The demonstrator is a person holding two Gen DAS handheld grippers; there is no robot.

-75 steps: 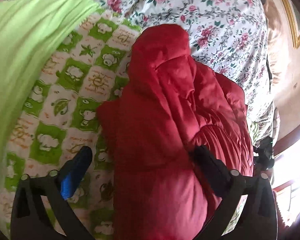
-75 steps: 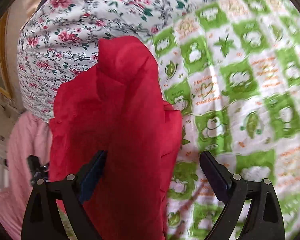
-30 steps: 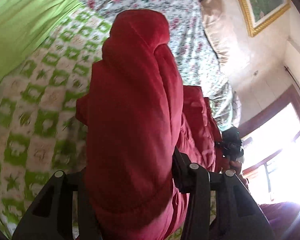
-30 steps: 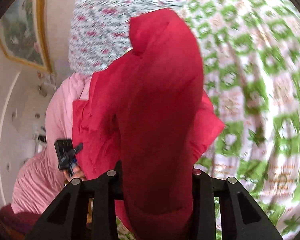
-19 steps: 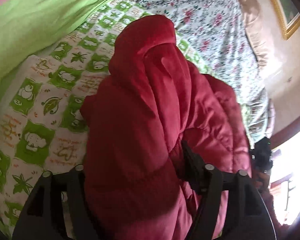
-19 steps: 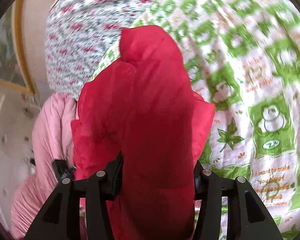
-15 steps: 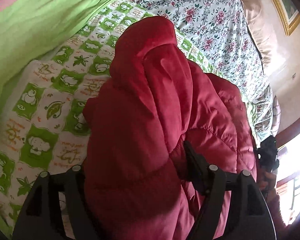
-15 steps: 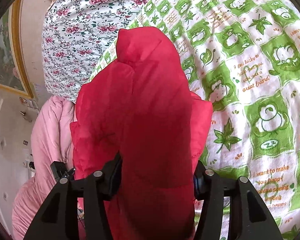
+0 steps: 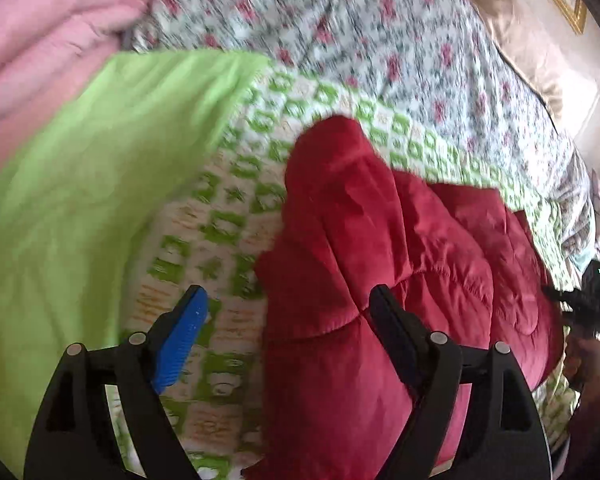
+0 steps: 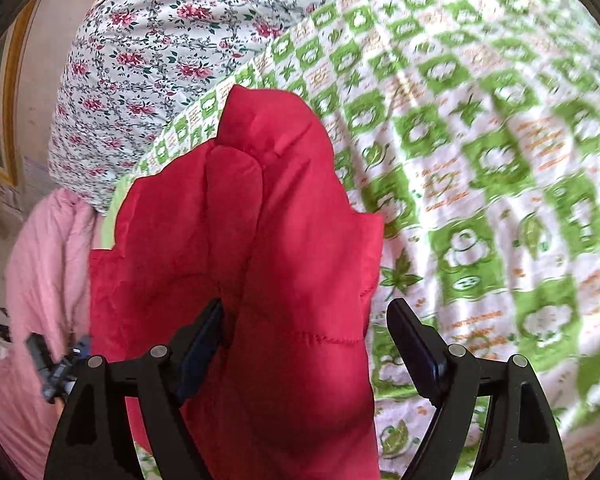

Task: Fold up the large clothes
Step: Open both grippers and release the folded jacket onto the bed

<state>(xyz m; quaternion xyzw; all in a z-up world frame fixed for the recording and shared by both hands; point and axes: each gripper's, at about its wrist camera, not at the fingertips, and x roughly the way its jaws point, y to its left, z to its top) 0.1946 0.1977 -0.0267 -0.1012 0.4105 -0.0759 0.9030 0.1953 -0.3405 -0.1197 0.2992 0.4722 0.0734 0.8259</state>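
A red quilted jacket (image 9: 380, 248) lies bunched on a green-and-white checked blanket (image 9: 228, 216). My left gripper (image 9: 288, 304) is open, its jaws apart over the jacket's left edge, the blue pad clear of the cloth. In the right wrist view the same red jacket (image 10: 260, 248) lies on the blanket (image 10: 480, 160). My right gripper (image 10: 306, 320) is open too, with jacket cloth lying loosely between its spread jaws, not clamped.
A lime green cover (image 9: 80, 184) and a pink quilt (image 9: 40, 40) lie to the left. A floral sheet (image 9: 380, 40) covers the bed beyond the blanket; it also shows in the right wrist view (image 10: 160, 40). A pink quilt (image 10: 40, 280) lies at the bed's edge.
Both grippers were shut on the red jacket half a second ago and held it raised. Both have opened, and the jacket has dropped onto the blanket.
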